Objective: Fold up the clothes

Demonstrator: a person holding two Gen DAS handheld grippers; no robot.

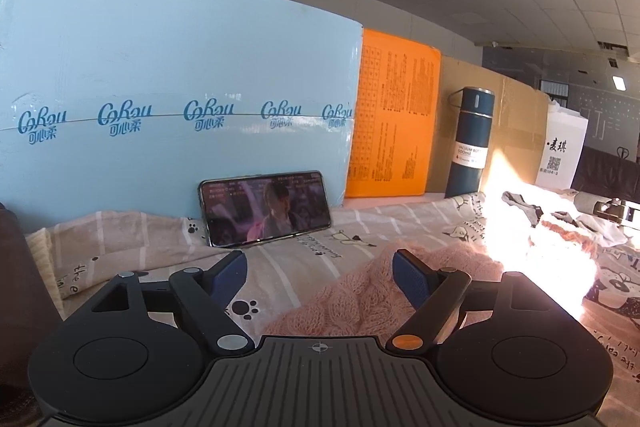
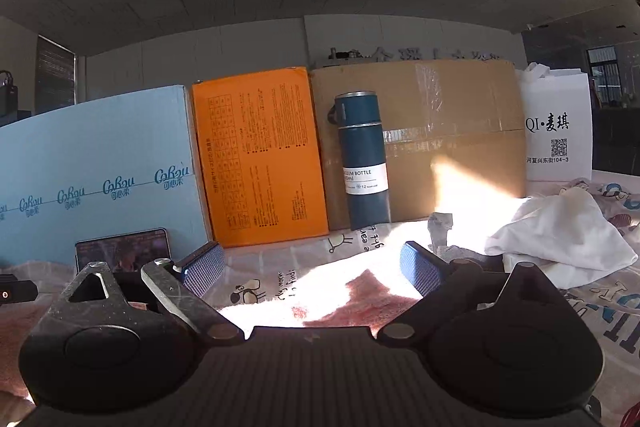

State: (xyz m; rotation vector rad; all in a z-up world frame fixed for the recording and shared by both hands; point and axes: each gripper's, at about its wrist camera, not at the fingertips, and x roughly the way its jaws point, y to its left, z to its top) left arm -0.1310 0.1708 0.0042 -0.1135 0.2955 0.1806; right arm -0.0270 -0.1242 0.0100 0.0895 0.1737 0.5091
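Grippers both spread wide, nothing gripped. My left gripper stands over the near edge of the pink knit sweater, which lies on the printed sheet covering the desk; one pad sits beside the knit without pinching it. My right gripper hangs over the sweater's sunlit part. Judgement: between folds. Next move needs fresh pinches on an edge. White garment waits towards the right edge.

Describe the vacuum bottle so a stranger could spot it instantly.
Look along the row of boxes at the back of the bed. Between the orange box and the white bag, the vacuum bottle stands upright against the brown carton: the only dark blue cylinder, white-labelled.
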